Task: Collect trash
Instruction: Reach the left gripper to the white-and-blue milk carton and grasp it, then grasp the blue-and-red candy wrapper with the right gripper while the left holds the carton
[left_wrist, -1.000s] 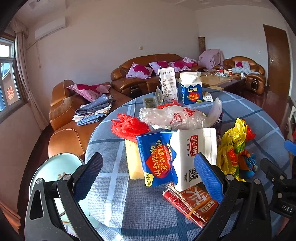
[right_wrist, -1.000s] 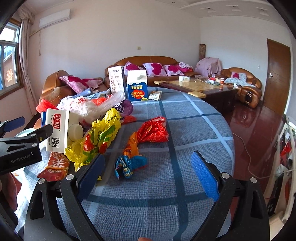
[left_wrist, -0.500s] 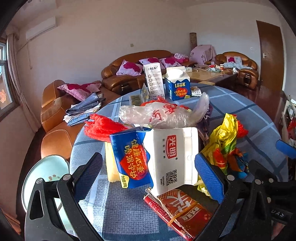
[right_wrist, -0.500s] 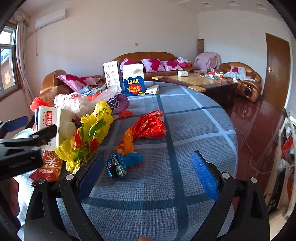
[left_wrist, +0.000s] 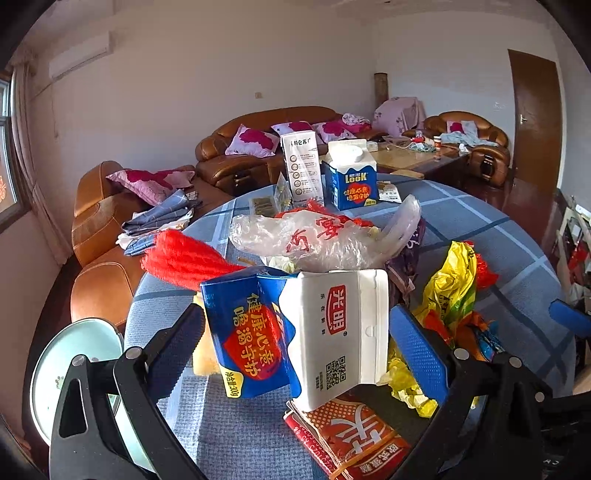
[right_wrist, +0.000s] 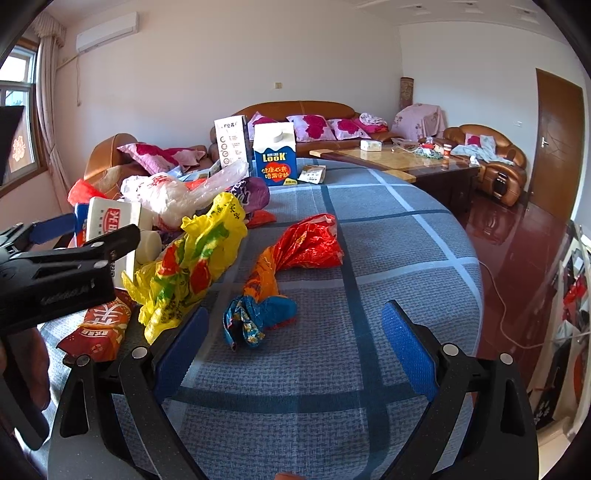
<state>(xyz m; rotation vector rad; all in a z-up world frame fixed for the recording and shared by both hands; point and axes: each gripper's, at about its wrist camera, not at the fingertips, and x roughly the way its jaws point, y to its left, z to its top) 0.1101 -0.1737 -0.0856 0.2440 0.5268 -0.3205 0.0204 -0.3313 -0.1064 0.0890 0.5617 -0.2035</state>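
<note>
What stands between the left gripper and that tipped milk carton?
Nothing visible: the left gripper is open, its fingers flanking the milk carton, which lies on the red packet.

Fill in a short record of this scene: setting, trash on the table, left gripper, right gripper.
setting: round table with a blue checked cloth, sofas behind
trash: fallen milk carton, yellow bag, red bag, clear bag, red packet
left gripper: open, fingers either side of the fallen carton, not closed on it
right gripper: open, empty, over bare cloth
</note>
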